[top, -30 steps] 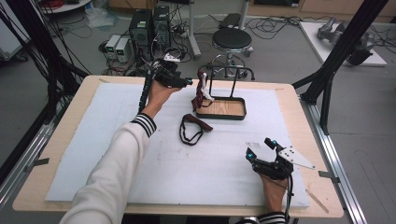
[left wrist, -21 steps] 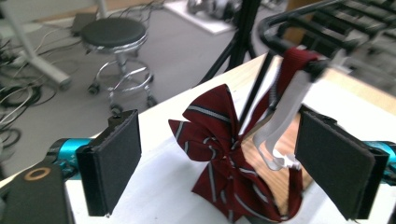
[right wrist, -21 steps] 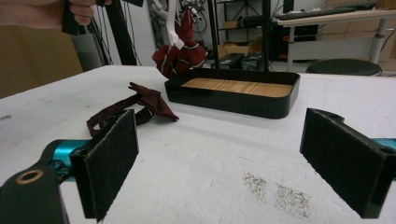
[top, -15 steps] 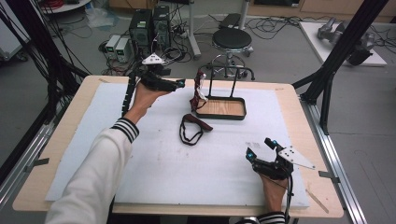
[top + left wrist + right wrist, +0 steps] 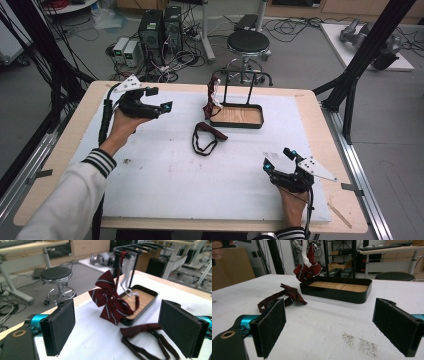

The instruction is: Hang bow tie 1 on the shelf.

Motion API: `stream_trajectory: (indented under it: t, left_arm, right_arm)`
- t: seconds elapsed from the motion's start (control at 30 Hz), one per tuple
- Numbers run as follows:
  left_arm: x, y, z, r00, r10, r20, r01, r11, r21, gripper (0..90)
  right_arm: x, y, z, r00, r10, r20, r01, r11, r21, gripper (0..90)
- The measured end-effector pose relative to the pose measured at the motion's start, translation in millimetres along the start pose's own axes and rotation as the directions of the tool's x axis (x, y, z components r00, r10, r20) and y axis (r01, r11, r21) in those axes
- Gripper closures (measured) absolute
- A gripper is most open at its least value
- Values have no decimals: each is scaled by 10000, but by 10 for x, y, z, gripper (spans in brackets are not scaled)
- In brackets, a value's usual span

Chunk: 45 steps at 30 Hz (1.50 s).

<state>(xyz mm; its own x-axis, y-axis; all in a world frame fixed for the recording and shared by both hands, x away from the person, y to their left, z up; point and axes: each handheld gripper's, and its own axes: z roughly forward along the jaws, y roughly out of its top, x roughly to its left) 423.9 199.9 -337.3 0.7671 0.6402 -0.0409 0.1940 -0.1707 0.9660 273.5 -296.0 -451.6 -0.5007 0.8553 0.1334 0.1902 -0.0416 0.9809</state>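
Done: striped dark-red bow tie (image 5: 110,298) hung on black rack (image 5: 238,95) | Left: plain dark-red bow tie (image 5: 206,137) flat on worktop (image 5: 150,170) | Left claw (image 5: 162,107) and right claw (image 5: 279,159): wide open, empty

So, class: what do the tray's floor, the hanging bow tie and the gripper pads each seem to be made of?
Tray floor: looks like light wood, matt, with straight grain lines, inside a smooth black rim, plastic or metal.
Hanging bow tie: woven fabric, dark red with pale stripes, soft folds.
Left gripper pads: black, fuzzy, probably foam or felt.
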Motion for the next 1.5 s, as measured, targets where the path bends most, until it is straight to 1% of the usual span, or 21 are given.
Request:
stream_trajectory:
  t: [0.07, 0.13, 0.2, 0.4, 0.47, 0.5, 0.53, 0.57, 0.6, 0.63, 0.67, 0.7, 0.73, 0.8, 0.83, 0.87, 1.0, 1.07, 1.13, 1.43, 1.5]
  left_arm:
    - [-31, -74, -114, 9998, 107, 164, -105, 9998, -146, 145]
    - [-60, -137, -227, 9995, 213, 212, -208, 9995, -251, 145]
    - [-90, -205, -340, 9994, 271, 200, -260, 9984, -506, 145]
    - [-212, -420, -607, 9985, 486, 231, -461, 9940, -995, 146]
    - [-238, -514, -701, 9988, 417, 245, -383, 9912, -1268, 145]
    - [-247, -566, -741, 9991, 399, 174, -372, 9904, -1334, 146]
    - [-247, -566, -741, 9991, 399, 174, -372, 9904, -1334, 145]
    - [-264, -668, -810, 9994, 335, 17, -329, 9893, -1422, 146]
    - [-273, -715, -837, 9996, 276, -43, -279, 9886, -1482, 146]
    - [-273, -715, -837, 9996, 276, -43, -279, 9886, -1482, 146]
    - [-294, -793, -872, 9997, 199, -133, -217, 9873, -1572, 145]
    - [-294, -793, -872, 9997, 199, -133, -217, 9873, -1572, 145]
    - [-311, -845, -888, 9997, 151, -197, -182, 9862, -1646, 145]
    - [-326, -866, -894, 9997, 125, -186, -154, 9867, -1617, 146]
    - [-326, -866, -894, 9997, 125, -186, -154, 9867, -1617, 146]
    - [-342, -879, -906, 9993, 258, -255, -297, 9857, -1656, 146]
    - [-337, -903, -914, 9993, 265, -266, -306, 9848, -1709, 146]
    - [-335, -906, -916, 9993, 213, -298, -262, 9841, -1758, 147]
    - [-334, -902, -918, 9991, 266, -317, -319, 9830, -1807, 147]
    - [-341, -898, -926, 9990, 267, -356, -328, 9829, -1812, 147]
    - [-351, -898, -935, 9985, 322, -441, -398, 9819, -1850, 147]
  right_arm:
    - [-1, 0, 0, 10000, -20, 7, 20, 10000, 1, 107]
    - [-1, 0, -1, 10000, -5, 1, 5, 10000, 2, 107]
    - [-4, 1, 0, 10000, -29, 3, 29, 10000, -24, 107]
    - [-1, 1, 1, 9999, -97, -46, 96, 9999, -33, 107]
    - [1, 0, 0, 10000, -88, -30, 88, 10000, -31, 107]
    - [2, 0, 0, 10000, -92, -34, 92, 10000, -32, 107]
    - [2, 0, 0, 9999, -106, -29, 106, 9999, -40, 107]
    - [2, 0, 0, 9999, -126, -26, 126, 9999, -23, 107]
    - [4, 1, 0, 9999, -113, -14, 113, 9999, -22, 107]
    - [3, 0, 0, 9999, -123, -16, 123, 9999, -22, 107]
    - [4, 1, 0, 9999, -115, -21, 115, 9999, -21, 107]
    - [4, 1, 0, 9999, -109, -14, 109, 9999, -24, 107]
    - [3, 0, 0, 9999, -120, -20, 120, 9999, -22, 107]
    - [2, 1, 1, 9999, -161, -22, 161, 9999, -39, 107]
    - [3, 0, 2, 9999, -158, -22, 158, 9999, -40, 107]
    - [6, 0, 0, 9999, -159, -29, 159, 9999, -18, 107]
    - [8, 0, 4, 9997, -240, 5, 240, 9997, -26, 107]
    - [15, 0, 1, 9999, -167, -6, 167, 9999, 37, 107]
    - [19, 0, 2, 9999, -155, 41, 154, 9999, 26, 107]
    - [19, 0, 6, 9996, -284, 52, 284, 9996, 9, 107]
    - [9, 1, 3, 9998, -206, 28, 206, 9998, -14, 106]
